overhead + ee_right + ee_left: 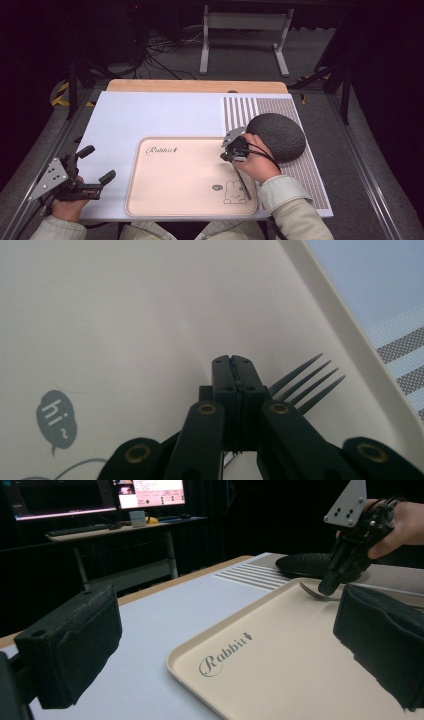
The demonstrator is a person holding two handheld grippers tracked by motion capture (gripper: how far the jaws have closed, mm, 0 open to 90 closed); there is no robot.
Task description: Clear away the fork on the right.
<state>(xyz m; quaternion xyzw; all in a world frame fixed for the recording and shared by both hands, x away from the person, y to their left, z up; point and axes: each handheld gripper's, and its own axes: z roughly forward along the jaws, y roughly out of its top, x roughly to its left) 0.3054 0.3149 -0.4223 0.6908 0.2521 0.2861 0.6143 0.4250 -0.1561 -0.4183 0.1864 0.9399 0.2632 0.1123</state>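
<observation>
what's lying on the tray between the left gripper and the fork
Nothing. In the left gripper view, the tray is bare from the left gripper to the fork, apart from its printed Rabbit lettering.

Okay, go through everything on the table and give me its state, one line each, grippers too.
Right gripper: shut on the fork, over the tray.
Fork: tines just above or on the tray, handle clamped in the jaws.
Left gripper: open, nothing between its jaws.
Tray: flat on the table, empty but for the fork.
Dark plate: beside the tray, on the striped mat.
</observation>
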